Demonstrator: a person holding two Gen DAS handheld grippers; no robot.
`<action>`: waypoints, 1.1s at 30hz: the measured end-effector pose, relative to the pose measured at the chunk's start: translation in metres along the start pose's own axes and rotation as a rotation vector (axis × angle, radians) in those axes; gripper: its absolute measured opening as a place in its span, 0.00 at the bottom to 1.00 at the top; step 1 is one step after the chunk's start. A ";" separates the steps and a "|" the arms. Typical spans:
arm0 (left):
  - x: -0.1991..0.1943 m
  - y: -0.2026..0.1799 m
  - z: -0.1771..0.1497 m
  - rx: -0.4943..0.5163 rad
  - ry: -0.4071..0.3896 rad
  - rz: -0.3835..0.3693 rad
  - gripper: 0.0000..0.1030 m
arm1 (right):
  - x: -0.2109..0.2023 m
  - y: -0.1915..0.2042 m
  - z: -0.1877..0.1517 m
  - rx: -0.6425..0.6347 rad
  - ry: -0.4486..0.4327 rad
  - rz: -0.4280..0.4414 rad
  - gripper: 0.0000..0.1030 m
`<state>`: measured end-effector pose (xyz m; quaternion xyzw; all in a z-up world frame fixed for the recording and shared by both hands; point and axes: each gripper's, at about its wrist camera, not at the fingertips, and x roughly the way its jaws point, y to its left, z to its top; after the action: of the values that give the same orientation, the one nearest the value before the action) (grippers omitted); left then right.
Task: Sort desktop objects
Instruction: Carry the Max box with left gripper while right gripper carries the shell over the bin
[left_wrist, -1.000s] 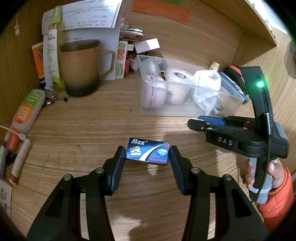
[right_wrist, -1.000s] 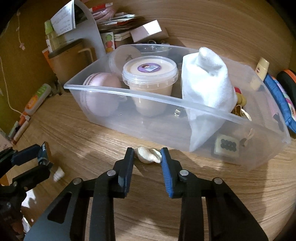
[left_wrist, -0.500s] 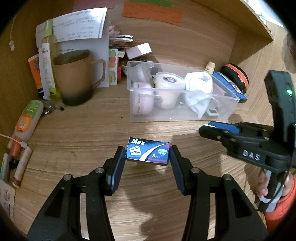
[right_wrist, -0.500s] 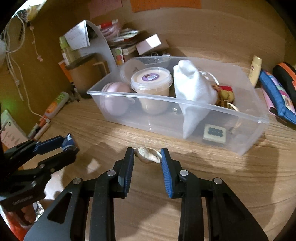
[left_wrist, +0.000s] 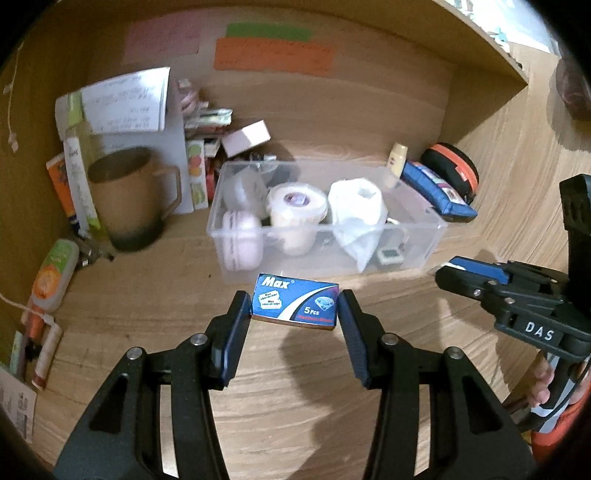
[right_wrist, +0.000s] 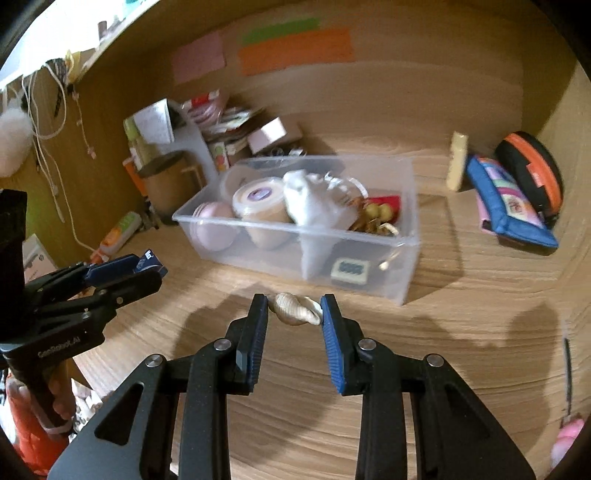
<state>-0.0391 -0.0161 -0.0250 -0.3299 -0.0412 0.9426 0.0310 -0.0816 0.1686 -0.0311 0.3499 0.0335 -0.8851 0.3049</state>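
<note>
Gripping glossy cardboard box (left_wrist: 294, 305), ridged seashell (right_wrist: 294, 314)

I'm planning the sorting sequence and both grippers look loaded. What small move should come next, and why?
Probably carry the right gripper forward until its seashell hangs over the clear bin, then release. The shell is clamped above the desk, just short of the bin's near wall, and the bin is open-topped. The left gripper holds the blue Max box and can follow.

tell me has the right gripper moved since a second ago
Yes. The right gripper, shut on the shell, has pulled back and up from the clear bin, which now looks smaller and farther off.
</note>
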 end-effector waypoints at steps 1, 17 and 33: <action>0.000 -0.002 0.003 0.006 -0.005 0.005 0.47 | -0.004 -0.004 0.001 0.004 -0.009 -0.001 0.26; 0.022 -0.019 0.048 0.021 -0.041 -0.001 0.47 | -0.014 -0.038 0.033 0.027 -0.094 0.005 0.26; 0.070 -0.021 0.066 0.025 0.016 -0.021 0.47 | 0.033 -0.049 0.052 0.047 -0.059 0.007 0.26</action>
<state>-0.1345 0.0068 -0.0149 -0.3365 -0.0328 0.9400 0.0454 -0.1590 0.1769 -0.0210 0.3306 0.0024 -0.8946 0.3006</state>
